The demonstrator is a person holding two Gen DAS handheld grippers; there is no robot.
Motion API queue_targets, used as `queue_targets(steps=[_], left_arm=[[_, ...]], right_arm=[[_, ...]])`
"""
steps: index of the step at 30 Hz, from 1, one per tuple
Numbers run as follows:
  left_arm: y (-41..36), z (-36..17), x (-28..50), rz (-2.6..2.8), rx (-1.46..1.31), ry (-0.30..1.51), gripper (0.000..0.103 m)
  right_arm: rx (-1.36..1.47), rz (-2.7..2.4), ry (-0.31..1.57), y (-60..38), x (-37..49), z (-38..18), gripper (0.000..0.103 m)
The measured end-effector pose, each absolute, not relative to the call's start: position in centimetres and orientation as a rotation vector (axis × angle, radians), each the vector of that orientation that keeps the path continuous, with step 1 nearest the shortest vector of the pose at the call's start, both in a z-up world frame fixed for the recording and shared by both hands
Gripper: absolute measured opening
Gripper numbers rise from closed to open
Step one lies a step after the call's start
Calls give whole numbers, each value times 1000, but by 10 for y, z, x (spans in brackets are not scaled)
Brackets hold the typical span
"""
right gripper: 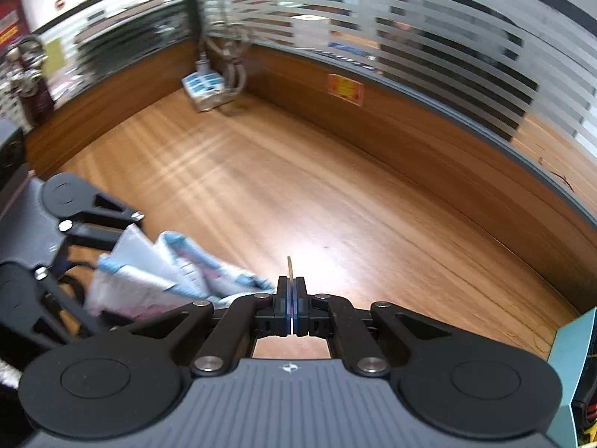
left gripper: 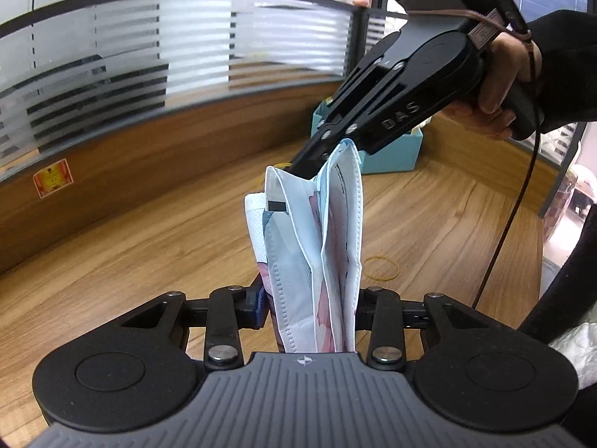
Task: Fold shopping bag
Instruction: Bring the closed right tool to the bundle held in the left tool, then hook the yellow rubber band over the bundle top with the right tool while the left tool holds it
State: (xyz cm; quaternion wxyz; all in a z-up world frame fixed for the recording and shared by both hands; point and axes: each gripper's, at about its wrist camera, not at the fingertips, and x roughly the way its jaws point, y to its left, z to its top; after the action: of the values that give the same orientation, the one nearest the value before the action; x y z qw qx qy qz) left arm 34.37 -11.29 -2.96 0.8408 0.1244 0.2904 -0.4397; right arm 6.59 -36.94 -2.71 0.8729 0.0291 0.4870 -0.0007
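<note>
Both wrist views look steeply down, close, sharing the wooden desk and folded bag.

Matte black linkage grippers, silver screws, ribbed grey housings, blue pads; "DAS" lettering, thin brown cable, black sleeve.

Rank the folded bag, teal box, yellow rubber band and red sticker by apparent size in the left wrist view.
1. Folded bag, nearest the camera.
2. Teal box, partly hidden.
3. Rubber band and red sticker: too alike to rank.
</note>
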Motion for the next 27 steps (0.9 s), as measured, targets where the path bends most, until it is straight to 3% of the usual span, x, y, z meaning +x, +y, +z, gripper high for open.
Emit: queue_targets(steps=[27], left_arm=[[-99, -15, 321, -842, 240, 487, 33]], right_arm=[[41, 89, 960, -320, 58, 28, 1]])
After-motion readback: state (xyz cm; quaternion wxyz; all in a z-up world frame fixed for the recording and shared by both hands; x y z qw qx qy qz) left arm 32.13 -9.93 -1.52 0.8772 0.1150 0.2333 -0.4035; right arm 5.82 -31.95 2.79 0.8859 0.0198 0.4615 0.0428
